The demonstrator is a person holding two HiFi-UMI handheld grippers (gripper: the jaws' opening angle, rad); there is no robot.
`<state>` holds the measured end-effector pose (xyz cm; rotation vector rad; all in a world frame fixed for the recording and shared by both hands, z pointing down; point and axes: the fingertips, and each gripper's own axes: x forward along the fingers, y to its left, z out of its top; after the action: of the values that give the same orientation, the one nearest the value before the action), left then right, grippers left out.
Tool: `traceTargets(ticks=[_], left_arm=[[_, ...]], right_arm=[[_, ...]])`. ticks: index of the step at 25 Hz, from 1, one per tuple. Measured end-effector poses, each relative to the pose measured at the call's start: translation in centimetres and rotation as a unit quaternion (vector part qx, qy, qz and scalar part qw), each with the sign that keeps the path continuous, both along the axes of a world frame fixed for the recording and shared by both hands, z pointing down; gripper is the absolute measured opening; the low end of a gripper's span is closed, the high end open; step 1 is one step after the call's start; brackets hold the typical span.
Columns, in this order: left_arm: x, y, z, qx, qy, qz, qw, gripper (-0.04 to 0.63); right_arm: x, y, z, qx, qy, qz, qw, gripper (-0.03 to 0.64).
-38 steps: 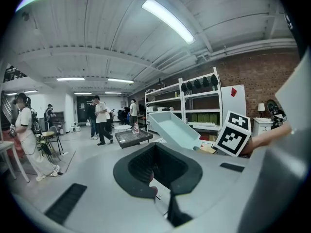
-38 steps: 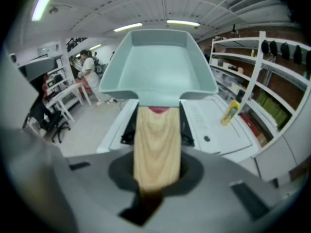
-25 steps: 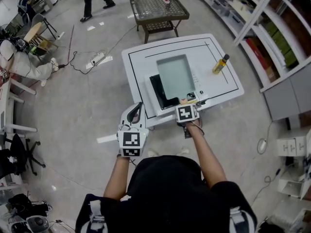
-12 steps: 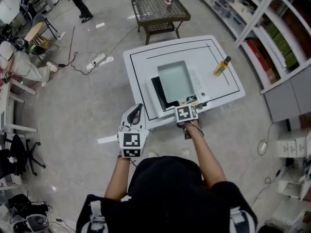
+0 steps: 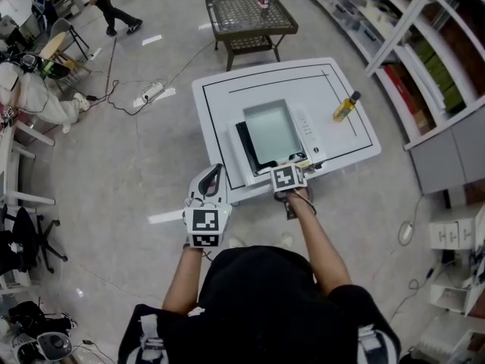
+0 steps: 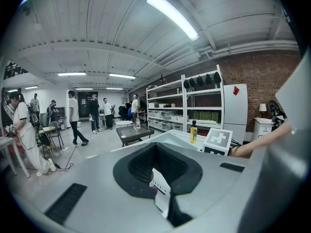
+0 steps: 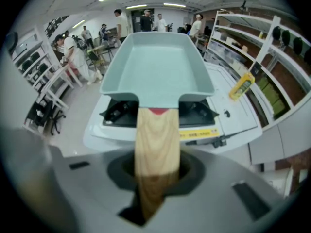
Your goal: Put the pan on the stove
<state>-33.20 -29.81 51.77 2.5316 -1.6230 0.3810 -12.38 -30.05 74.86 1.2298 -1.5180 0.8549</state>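
Observation:
A pale green rectangular pan (image 5: 269, 131) with a wooden handle (image 7: 155, 144) lies over the black burner of the white stove (image 5: 309, 131) on the white table (image 5: 223, 89). My right gripper (image 5: 292, 161) is at the table's near edge. The handle runs between its jaws, which are opening. In the right gripper view the pan (image 7: 156, 64) sits level above the stove (image 7: 204, 130), handle end deep in the right gripper (image 7: 155, 181). My left gripper (image 5: 210, 179) hangs off the table's near left corner, holding nothing, jaws together (image 6: 163, 198).
A yellow bottle (image 5: 344, 103) stands at the table's right side, inside the black outline. A wicker side table (image 5: 248, 14) is beyond, shelving (image 5: 424, 44) to the right. A power strip and cable (image 5: 151, 91) lie on the floor at left, where people move about.
The pan has come down and slightly toward me, settling over the burner. The right gripper stayed at the handle. The left gripper has barely moved.

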Motion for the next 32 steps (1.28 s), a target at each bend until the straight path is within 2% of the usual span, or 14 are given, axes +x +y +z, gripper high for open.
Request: traceTargets(ticks=[4, 15, 23, 28, 32], left_arm=[[-0.1, -0.1, 0.2, -0.002, 0.001, -0.002, 1.0, 0.021], [0.4, 0.3, -0.2, 0.004, -0.002, -0.008, 1.0, 0.021], [1.0, 1.1, -0.7, 0.008, -0.005, -0.013, 0.9999, 0.021], [1.7, 1.4, -0.8, 0.011, -0.005, -0.017, 0.9998, 0.021], [2.2, 1.7, -0.9, 0.012, -0.003, -0.021, 0.9997, 0.021]], right_arm=[[-0.2, -0.1, -0.2, -0.005, -0.001, -0.001, 1.0, 0.089], [-1.3, -0.3, -1.5, 0.011, -0.077, 0.036, 0.996, 0.142], [-1.1, -0.8, -3.7, 0.041, -0.091, 0.043, 0.994, 0.176], [-1.4, -1.6, -5.2, 0.066, -0.13, 0.051, 0.988, 0.186], [-1.3, -1.7, -6.1, 0.071, -0.138, 0.043, 0.987, 0.194]])
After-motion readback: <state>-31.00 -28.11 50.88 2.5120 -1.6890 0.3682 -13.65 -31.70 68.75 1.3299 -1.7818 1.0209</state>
